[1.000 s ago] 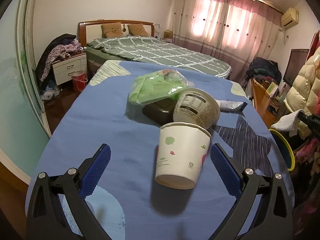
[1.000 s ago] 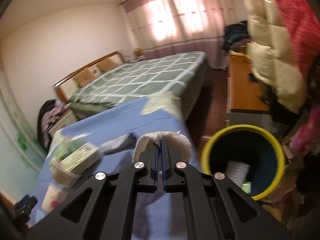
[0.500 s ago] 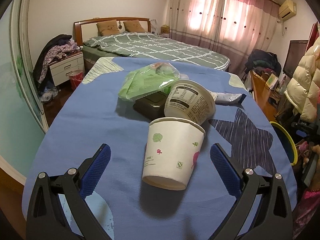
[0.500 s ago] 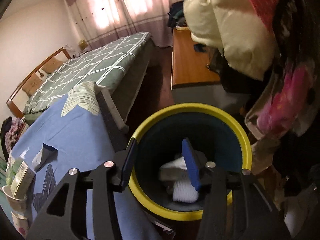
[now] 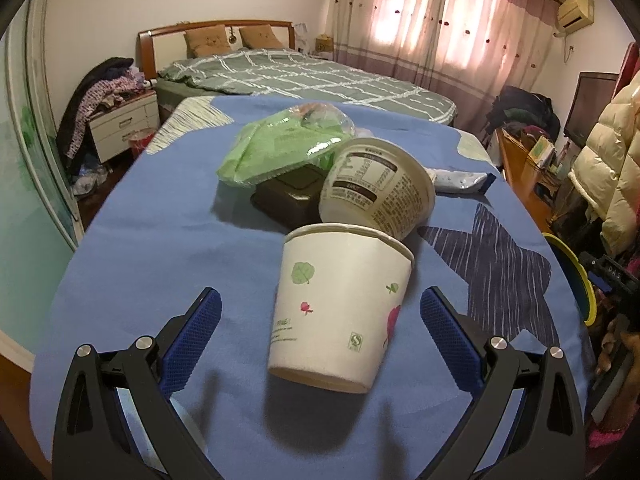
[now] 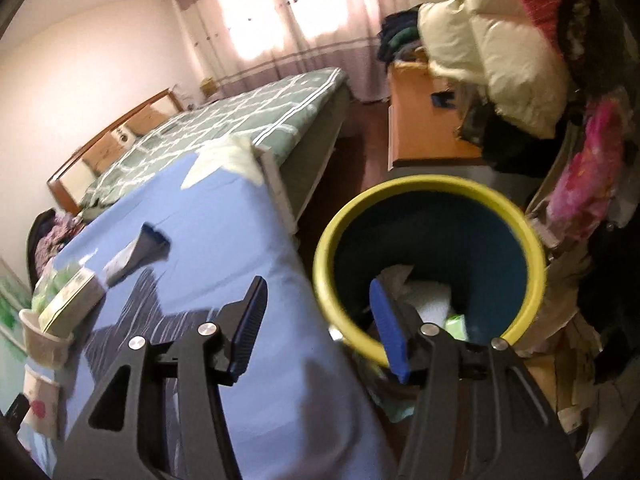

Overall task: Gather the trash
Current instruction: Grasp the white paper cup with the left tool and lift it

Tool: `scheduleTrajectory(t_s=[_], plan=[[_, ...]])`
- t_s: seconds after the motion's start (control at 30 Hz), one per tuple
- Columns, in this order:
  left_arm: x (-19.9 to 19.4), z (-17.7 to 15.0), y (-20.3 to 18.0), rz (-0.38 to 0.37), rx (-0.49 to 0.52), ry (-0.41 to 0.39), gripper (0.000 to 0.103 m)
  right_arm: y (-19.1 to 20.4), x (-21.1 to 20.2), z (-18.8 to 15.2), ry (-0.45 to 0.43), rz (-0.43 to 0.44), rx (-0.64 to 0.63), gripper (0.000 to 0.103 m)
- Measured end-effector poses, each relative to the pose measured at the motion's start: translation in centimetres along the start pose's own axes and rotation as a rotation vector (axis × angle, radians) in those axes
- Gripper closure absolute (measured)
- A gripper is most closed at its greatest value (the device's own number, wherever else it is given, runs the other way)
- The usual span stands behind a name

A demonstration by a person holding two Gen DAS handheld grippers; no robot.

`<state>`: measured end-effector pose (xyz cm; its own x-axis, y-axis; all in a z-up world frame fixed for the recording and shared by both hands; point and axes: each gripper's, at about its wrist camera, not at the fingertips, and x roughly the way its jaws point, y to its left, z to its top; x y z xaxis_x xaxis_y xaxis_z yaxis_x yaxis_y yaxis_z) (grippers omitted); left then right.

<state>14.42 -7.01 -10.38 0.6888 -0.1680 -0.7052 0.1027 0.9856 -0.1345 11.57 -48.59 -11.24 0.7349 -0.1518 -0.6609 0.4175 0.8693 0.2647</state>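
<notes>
On the blue cloth (image 5: pixel 168 240), the left gripper (image 5: pixel 320 320) has its jaws spread wide, apart from the paper cup (image 5: pixel 340 308) between them; a printed tub (image 5: pixel 376 196) leans on that cup's far rim. The right gripper (image 6: pixel 316 320) hangs at the cloth's edge over the yellow-rimmed bin (image 6: pixel 432 188), jaws opening and empty, with white crumpled trash (image 6: pixel 424 300) inside the bin.

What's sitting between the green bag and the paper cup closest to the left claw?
In the left wrist view, a dark box and a tipped printed tub lie between the green bag and the paper cup.
</notes>
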Motion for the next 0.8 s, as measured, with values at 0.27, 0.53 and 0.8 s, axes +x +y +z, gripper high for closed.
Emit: scheduleTrajectory(t_s=[0.27,0.53,0.8], plan=[[2.0,0.4,-0.2,-0.059,0.031,0.071,0.005,0.2,0.6,0.1,0.026,-0.015,-0.008,0.052],[3.5,1.9,-0.3,-0.122,0.092,0.131,0.005,0.3,1.1,0.1,0.050,-0.023,-0.012,0.051],[5.2,2.6,0.6,-0.171,0.103,0.211,0.009,0.5,1.5,0.2,0.065,-0.023,-0.023,0.052]])
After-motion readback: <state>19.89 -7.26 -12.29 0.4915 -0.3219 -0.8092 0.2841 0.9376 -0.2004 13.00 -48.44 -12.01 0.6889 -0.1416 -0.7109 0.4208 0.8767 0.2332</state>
